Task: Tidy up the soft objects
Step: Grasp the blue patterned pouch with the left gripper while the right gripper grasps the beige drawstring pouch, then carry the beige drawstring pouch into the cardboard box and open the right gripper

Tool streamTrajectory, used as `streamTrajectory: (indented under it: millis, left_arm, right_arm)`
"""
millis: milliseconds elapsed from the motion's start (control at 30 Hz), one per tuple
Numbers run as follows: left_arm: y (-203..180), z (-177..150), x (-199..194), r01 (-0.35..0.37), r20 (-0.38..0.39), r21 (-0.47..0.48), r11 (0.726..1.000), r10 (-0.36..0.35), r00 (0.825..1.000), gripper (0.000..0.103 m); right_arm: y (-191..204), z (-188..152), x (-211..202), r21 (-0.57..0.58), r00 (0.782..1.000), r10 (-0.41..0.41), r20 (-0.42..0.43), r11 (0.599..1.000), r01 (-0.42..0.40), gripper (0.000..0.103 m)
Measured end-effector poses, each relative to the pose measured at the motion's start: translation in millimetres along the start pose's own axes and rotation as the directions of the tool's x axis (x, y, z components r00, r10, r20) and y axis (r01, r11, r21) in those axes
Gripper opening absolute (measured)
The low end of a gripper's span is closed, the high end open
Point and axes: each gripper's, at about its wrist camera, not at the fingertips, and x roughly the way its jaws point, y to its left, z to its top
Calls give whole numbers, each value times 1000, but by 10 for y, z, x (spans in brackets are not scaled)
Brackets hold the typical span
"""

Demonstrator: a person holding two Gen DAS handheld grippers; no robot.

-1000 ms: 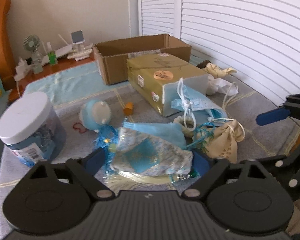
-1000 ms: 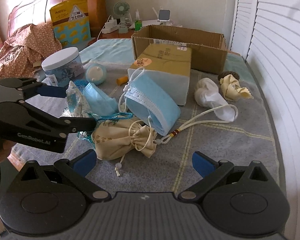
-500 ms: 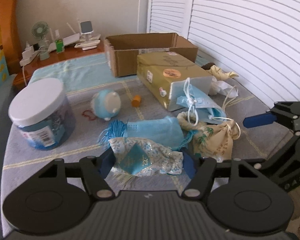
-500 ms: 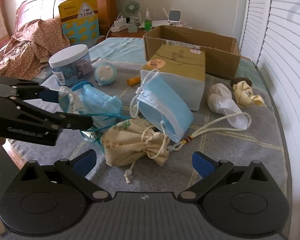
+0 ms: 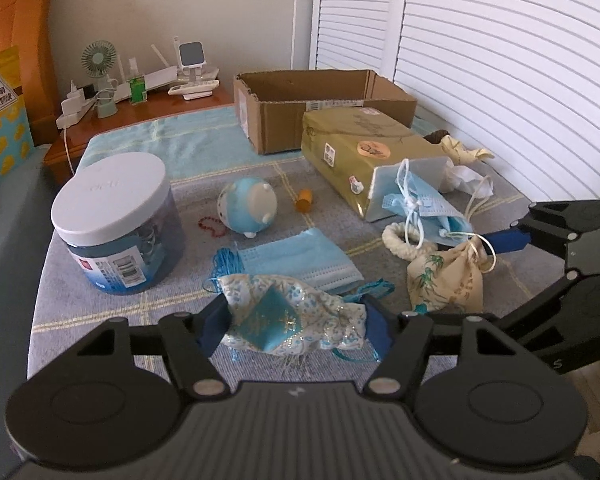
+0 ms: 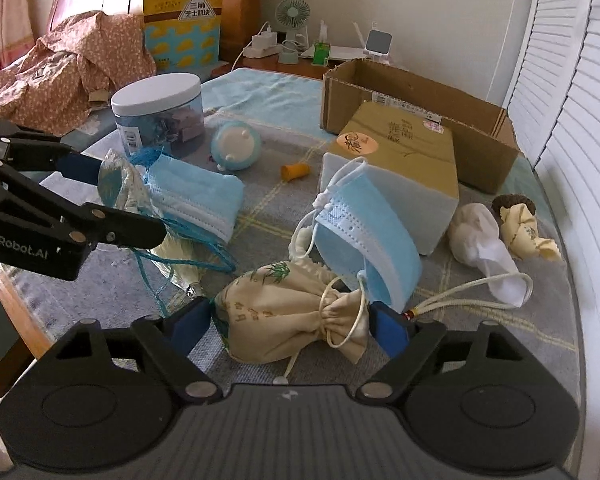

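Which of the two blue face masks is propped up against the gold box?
The mask with knotted white ear loops, leaning on the gold box above the beige pouch. The other mask lies folded flat on the blanket.

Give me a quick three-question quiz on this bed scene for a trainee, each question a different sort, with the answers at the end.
1. True or false: the brown cardboard box is open at the top.
2. What sits between the fingers of the left claw? A) white-lidded clear plastic jar B) blue-and-white patterned fabric pouch C) folded blue face mask
3. Name the thing between the pads of the right claw.
Key: 1 true. 2 B. 3 the beige drawstring cloth pouch. Both claws' jaws have just been closing.
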Motion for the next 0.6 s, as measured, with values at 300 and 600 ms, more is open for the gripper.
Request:
streamTrajectory:
  millis: [300,600]
  left_arm:
    - [-9,17,-35,21,-33,28,999,-20,999,69]
    - [-67,18,-127,47,-86,90,995,-39,995,69]
  right_arm:
    - [-19,0,-117,2,1000,3,14,1000,-3,74]
    - [13,-43,-348,-25,999,14,44,1000,-13,73]
